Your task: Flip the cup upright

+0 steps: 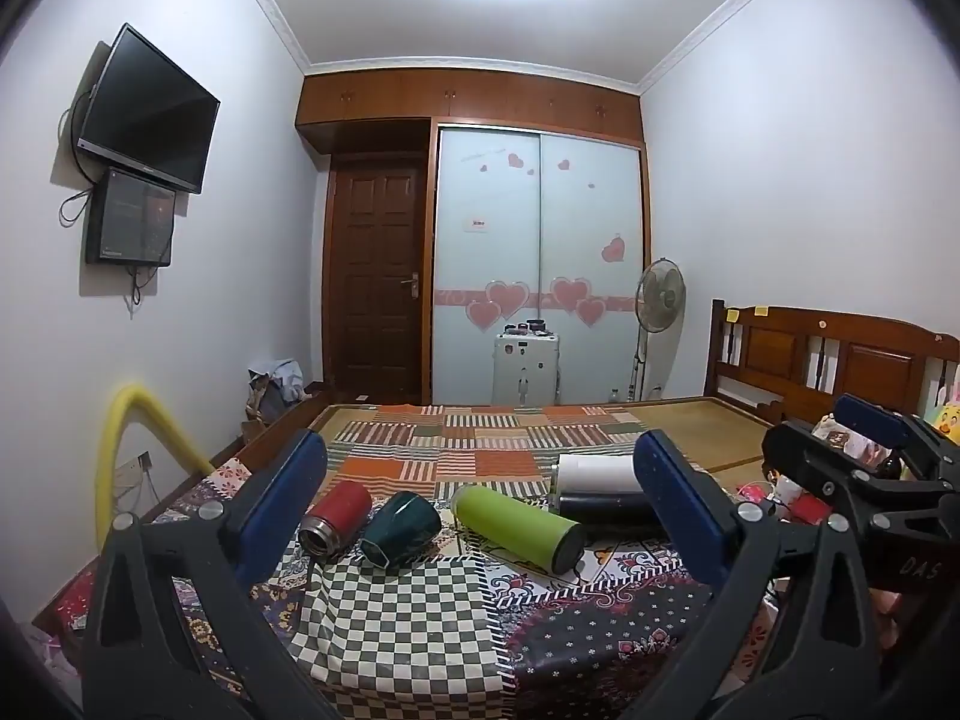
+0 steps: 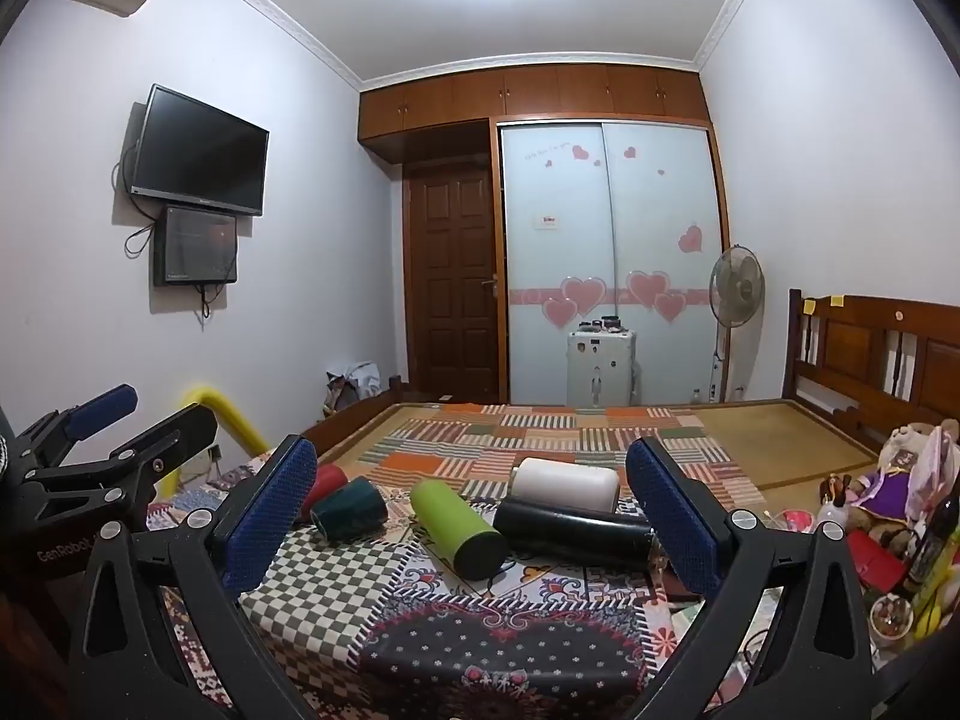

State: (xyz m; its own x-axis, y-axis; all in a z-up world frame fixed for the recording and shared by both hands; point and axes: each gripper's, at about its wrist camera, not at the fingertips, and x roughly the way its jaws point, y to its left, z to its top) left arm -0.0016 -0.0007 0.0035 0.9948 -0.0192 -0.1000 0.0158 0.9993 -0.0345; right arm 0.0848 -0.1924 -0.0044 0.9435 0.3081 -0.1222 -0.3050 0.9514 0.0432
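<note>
Five cups (image 1: 402, 521) lying sideways on bed (image 1: 396, 618), none upright. Both tools, left (image 1: 480, 504) and right (image 2: 471, 510), released, empty, aimed for approach.

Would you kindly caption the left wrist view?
Open left hand-held gripper faces five cups lying sideways on the bed.

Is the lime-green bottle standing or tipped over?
Tipped over: the lime-green bottle lies on its side on the bedspread, dark end toward the camera.
</note>
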